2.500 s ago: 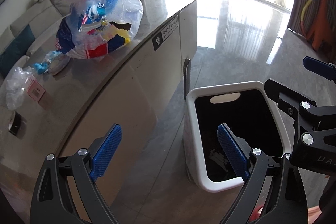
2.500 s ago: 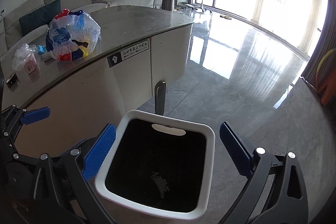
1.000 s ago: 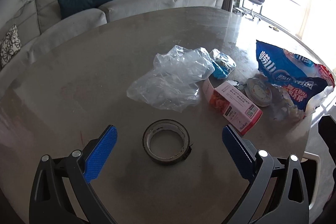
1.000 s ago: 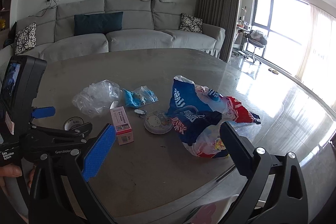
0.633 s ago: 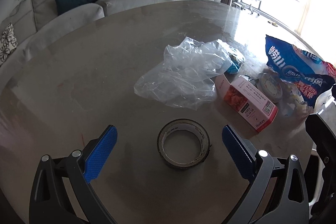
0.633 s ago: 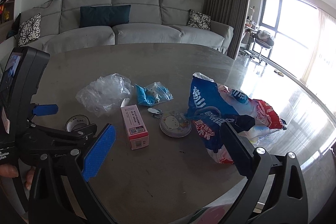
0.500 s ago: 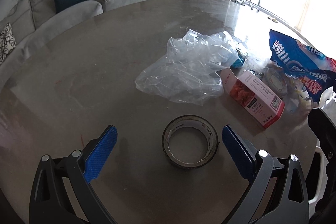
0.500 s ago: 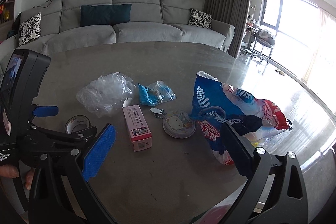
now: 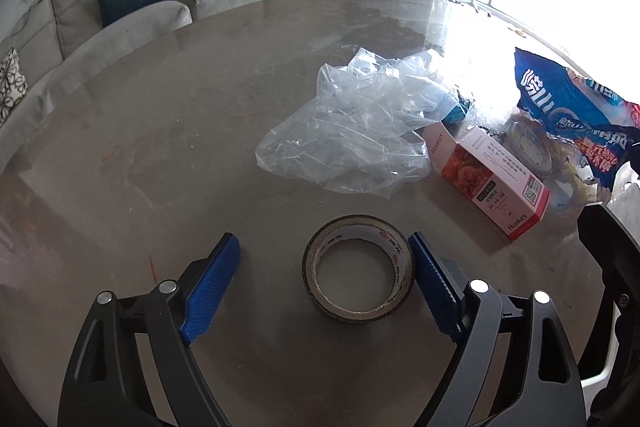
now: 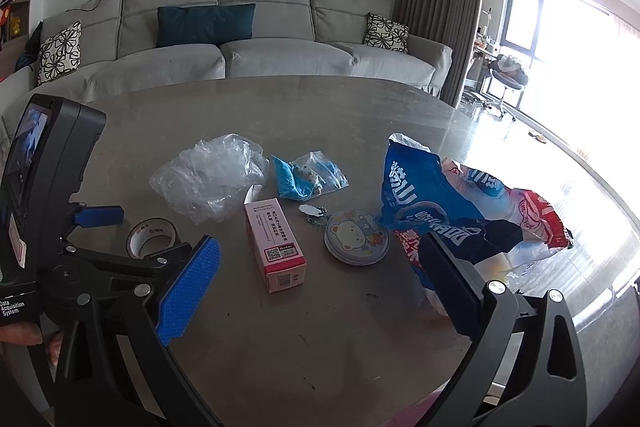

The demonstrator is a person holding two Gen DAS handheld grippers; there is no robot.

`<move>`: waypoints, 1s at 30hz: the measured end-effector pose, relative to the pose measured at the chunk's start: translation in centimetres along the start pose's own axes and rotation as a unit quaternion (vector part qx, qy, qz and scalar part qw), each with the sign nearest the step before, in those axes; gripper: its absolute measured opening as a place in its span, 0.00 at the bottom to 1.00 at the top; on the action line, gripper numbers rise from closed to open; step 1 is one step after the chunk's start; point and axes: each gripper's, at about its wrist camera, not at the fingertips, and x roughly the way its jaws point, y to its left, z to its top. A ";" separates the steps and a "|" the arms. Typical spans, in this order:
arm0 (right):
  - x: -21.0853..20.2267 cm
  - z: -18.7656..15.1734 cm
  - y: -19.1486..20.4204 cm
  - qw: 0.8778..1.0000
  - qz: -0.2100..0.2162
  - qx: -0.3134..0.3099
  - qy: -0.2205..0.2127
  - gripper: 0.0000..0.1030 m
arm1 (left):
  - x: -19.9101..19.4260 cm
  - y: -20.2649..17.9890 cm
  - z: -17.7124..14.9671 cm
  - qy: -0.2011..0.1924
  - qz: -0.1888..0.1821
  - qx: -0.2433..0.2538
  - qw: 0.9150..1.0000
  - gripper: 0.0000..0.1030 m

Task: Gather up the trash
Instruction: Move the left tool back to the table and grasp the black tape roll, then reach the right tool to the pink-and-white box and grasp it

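The left gripper [image 9: 324, 285] is wide apart around a dark roll of adhesive tape [image 9: 358, 281] lying flat on the round grey table [image 9: 160, 147], its right blue pad touching the roll. The right gripper [image 10: 316, 287] is also wide apart and holds nothing. Beyond lie a pink box marked "Hankey" [image 9: 490, 181], a crumpled clear plastic bag [image 9: 356, 135] and a grey sofa [image 10: 248, 39].

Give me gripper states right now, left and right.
Left gripper: open, its fingers either side of the tape roll, not clamped on it.
Right gripper: open, holding nothing, above the table.
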 end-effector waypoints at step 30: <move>7.3 -0.3 3.4 0.995 0.035 -0.018 0.094 0.96 | -5.9 5.5 -0.2 -0.056 0.025 -0.009 0.998 0.49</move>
